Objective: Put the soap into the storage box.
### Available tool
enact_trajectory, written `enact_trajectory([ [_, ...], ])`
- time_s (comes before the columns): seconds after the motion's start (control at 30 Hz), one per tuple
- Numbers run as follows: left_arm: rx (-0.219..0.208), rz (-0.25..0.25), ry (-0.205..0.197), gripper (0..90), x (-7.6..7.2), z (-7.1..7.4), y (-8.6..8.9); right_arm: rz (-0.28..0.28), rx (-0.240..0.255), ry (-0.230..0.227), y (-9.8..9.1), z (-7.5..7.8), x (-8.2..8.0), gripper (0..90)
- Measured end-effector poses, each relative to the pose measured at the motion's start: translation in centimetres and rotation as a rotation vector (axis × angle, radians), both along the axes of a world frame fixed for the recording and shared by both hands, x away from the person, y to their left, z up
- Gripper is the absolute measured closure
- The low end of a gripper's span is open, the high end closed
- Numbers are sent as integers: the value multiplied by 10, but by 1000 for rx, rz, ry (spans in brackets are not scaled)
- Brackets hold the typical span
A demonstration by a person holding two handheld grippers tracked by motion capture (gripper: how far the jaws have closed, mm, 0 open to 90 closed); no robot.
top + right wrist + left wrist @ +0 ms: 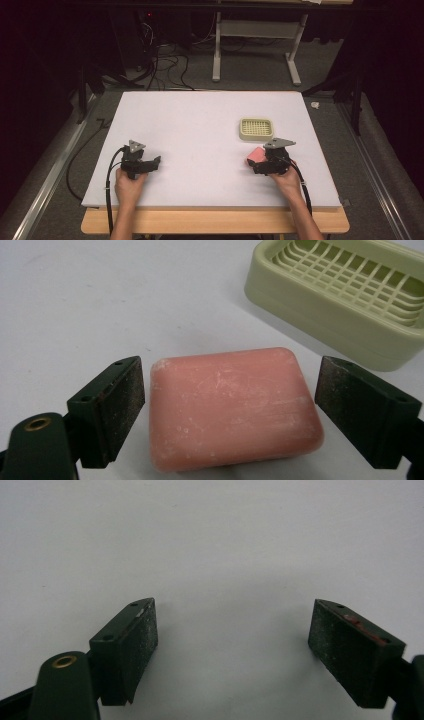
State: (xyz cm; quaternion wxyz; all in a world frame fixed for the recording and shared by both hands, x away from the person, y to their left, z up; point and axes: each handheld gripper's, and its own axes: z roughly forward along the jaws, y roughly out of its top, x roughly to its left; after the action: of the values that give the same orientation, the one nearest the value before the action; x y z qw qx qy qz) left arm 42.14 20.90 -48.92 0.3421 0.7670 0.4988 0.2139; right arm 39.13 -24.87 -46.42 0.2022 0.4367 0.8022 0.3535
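- Right gripper (230, 415): jaws wide, flanking soap (232, 407), not touching.
- Dish (345, 295): at soap's 1 o'clock, apart.
- Left gripper (232, 650): wide, empty, over table (210, 540).

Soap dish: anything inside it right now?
Nothing visible inside the soap dish: its slatted grid is bare in both the high view and the right gripper view. Below the grid cannot be seen. The pink soap bar lies on the table between the open right gripper jaws.

left gripper (150, 165): black, grey triangle plate on top, black cable trailing
right gripper (256, 167): same look
jaws: dark gritty pads, small screws
forearms: bare, no sleeves
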Motion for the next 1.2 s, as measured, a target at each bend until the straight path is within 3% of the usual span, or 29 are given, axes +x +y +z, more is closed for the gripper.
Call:
enact_trajectory([
  [0.4, 0, 0, 0, 204, 0, 0, 0, 9, -23, 24, 2, -8, 5, 125],
  [0.63, 0, 0, 0, 204, 0, 0, 0, 12, -37, 74, 2, -16, 8, 129],
  [1.2, 0, 0, 0, 204, 0, 0, 0, 19, -45, 59, 3, -19, 7, 135],
])
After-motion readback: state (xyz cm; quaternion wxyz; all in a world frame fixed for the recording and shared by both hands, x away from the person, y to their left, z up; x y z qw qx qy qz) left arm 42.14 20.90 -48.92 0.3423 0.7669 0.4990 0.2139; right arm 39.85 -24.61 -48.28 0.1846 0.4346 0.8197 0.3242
